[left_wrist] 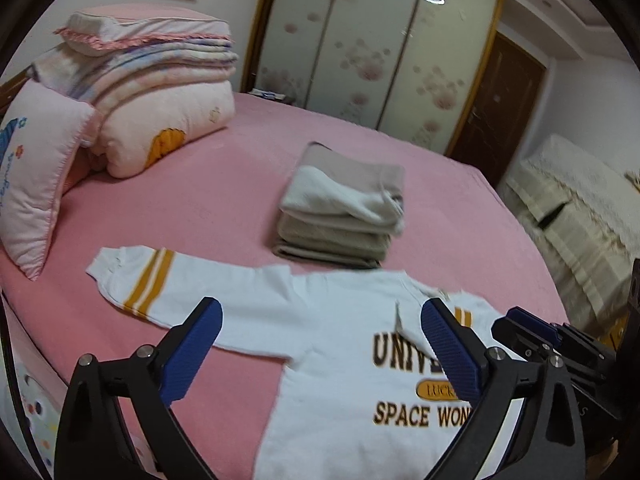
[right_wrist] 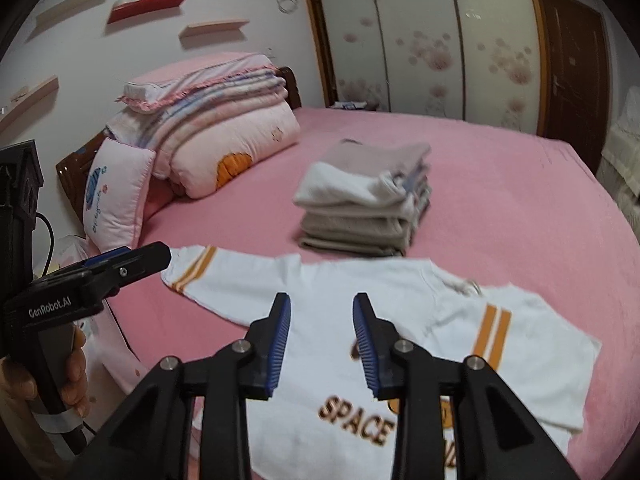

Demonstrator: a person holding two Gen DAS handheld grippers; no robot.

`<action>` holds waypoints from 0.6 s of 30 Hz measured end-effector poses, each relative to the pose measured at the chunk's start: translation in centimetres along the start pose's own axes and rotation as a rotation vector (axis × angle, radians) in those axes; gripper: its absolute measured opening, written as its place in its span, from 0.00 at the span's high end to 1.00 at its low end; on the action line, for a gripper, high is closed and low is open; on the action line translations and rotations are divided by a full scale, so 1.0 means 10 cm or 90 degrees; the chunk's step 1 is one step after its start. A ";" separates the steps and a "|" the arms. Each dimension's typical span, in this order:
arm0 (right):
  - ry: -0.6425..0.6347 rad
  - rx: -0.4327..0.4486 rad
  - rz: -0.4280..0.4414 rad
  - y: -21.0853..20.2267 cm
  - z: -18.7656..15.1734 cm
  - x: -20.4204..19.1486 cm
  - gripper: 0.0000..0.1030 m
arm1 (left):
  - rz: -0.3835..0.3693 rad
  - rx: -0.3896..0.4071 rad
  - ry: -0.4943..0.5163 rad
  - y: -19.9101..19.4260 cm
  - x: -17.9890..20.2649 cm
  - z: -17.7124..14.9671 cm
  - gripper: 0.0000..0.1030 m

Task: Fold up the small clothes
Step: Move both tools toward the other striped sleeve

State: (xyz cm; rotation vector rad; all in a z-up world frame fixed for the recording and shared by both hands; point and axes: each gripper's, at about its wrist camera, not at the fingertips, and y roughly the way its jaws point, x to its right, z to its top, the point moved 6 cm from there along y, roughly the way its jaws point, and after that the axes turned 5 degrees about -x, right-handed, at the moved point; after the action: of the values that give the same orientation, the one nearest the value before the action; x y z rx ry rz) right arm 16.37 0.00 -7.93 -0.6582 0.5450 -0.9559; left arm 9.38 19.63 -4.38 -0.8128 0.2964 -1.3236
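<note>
White cotton sweatshirt (left_wrist: pixel 332 332) lies flat just before the folded stack (left_wrist: pixel 340 208), with your left gripper (left_wrist: pixel 320 344) wide and right gripper (right_wrist: pixel 320 344) narrowly parted, both empty, so a hasty one-layer pinch could drag it crooked.

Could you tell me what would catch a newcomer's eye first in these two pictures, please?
A white sweatshirt with orange sleeve stripes and brown lettering lies spread flat on the near part of the pink bed. Just behind it sits a neat stack of folded clothes, and folded quilts with pillows are piled at the far left.
</note>
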 end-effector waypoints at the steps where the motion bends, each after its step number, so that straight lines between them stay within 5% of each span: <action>1: -0.006 0.005 0.005 0.01 0.07 -0.05 0.68 | 0.003 0.004 -0.006 -0.02 -0.08 0.06 0.04; 9: -0.026 0.028 0.014 0.38 0.49 -0.33 0.67 | 0.085 0.010 -0.030 0.04 -0.90 0.44 0.04; 18: 0.006 -0.007 0.025 1.15 0.72 -0.41 0.67 | 0.119 -0.118 -0.114 0.83 -1.92 0.41 0.04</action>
State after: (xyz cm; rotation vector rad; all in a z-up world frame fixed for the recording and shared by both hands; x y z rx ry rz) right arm 25.77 10.28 -10.76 -0.6506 0.5699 -0.9211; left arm 13.15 39.21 -11.86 -1.0275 0.3476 -1.0520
